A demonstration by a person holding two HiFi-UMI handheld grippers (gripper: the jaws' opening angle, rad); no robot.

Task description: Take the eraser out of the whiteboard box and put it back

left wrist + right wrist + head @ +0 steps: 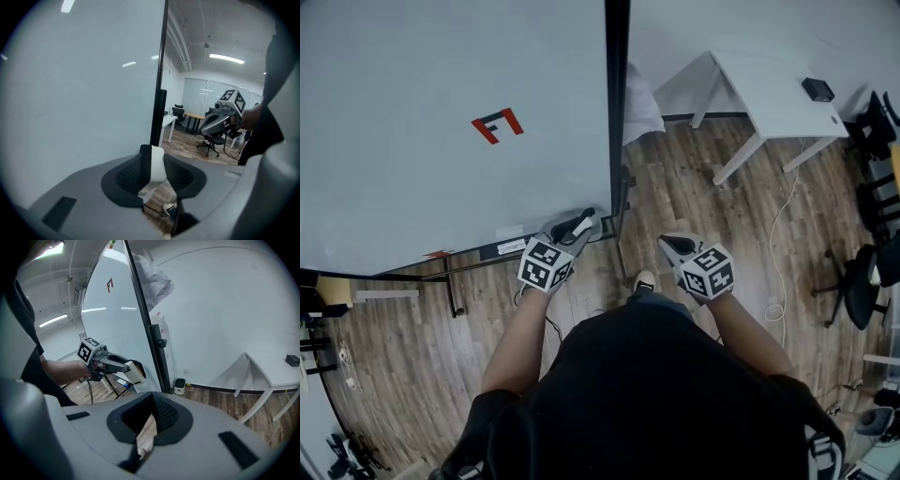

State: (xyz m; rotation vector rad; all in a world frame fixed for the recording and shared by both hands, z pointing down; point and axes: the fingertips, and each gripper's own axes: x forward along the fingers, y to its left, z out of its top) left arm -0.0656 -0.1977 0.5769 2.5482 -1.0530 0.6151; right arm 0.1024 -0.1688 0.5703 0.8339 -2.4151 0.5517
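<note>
In the head view my left gripper is shut on the eraser, a white block with a black felt side, just off the whiteboard's lower right corner. The whiteboard box runs along the board's bottom edge, left of the eraser. The left gripper view shows the eraser clamped upright between the pads. My right gripper hangs over the wooden floor to the right, shut and empty. The right gripper view shows the left gripper carrying the eraser beside the board's black post.
A white table with a small black device stands at the back right. Office chairs line the right edge. A white cable trails on the floor. My shoe shows between the grippers.
</note>
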